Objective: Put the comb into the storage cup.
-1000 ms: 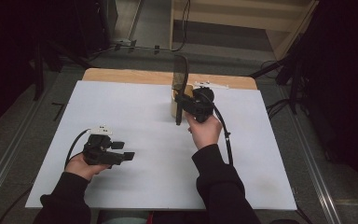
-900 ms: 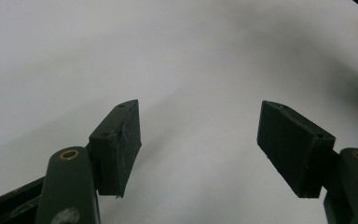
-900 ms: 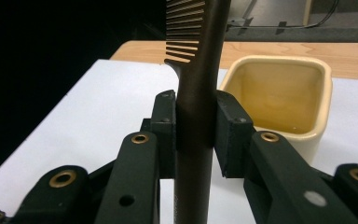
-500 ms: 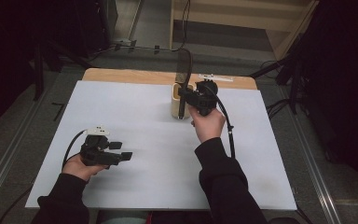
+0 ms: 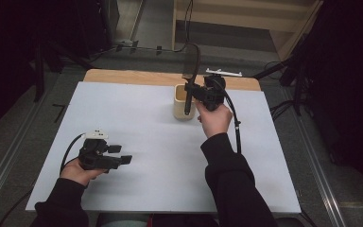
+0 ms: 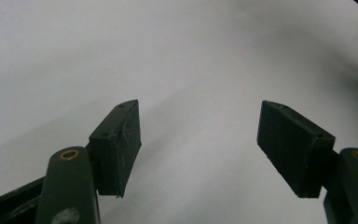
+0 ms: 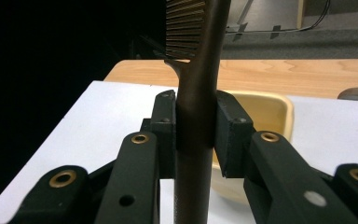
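A dark brown comb (image 5: 189, 64) stands upright, teeth at the top, with my right gripper (image 5: 192, 91) shut on its handle. In the right gripper view the pads (image 7: 164, 130) press both sides of the comb (image 7: 198, 70). A cream cup (image 5: 183, 111) stands on the white table top just left of the gripper, and the comb's lower end crosses the cup's near side. I cannot tell whether the tip is inside. The cup (image 7: 266, 111) sits behind and right of the handle. My left gripper (image 5: 121, 155) rests open at the front left, nothing between its fingers (image 6: 119, 144).
The white table cover (image 5: 146, 132) stretches wide between the two grippers. A bare wooden strip (image 5: 132, 76) runs along the far edge, with a small white part (image 5: 224, 73) lying on it. The right gripper's cable (image 5: 237, 127) trails along the forearm.
The right gripper has carried the comb a little farther from the person, so more of the cup shows beside it. The left gripper has stayed in place.
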Tool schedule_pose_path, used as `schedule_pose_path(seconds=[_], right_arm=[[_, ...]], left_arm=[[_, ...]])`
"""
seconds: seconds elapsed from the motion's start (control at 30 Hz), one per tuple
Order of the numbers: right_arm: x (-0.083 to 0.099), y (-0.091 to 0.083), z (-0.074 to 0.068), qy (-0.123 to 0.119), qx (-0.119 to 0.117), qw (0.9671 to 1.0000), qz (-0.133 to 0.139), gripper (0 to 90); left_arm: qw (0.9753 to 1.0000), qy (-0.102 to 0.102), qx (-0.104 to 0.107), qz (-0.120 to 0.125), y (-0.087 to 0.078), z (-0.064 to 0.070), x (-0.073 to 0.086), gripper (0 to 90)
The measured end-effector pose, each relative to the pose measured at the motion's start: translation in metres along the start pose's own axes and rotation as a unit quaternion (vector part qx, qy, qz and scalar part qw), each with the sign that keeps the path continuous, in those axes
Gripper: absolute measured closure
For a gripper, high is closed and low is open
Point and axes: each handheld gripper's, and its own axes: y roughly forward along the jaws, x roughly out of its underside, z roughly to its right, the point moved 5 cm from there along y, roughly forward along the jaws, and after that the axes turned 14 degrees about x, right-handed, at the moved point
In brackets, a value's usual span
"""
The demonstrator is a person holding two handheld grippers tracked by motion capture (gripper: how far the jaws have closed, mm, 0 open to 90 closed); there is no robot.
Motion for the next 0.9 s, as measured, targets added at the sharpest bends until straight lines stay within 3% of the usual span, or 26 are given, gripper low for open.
schedule_pose_path(seconds=[0.6,0.9], right_arm=[[-0.028,0.005,0.008,-0.003,0.021,0.9998,0.007,70.3],[-0.041,0.008,0.004,-0.008,0.027,0.9995,0.012,70.2]], left_arm=[[1.0000,-0.005,0.003,-0.006,-0.002,0.001,0.005,30.9],[0.9999,-0.008,0.010,-0.001,-0.003,0.001,0.005,30.9]])
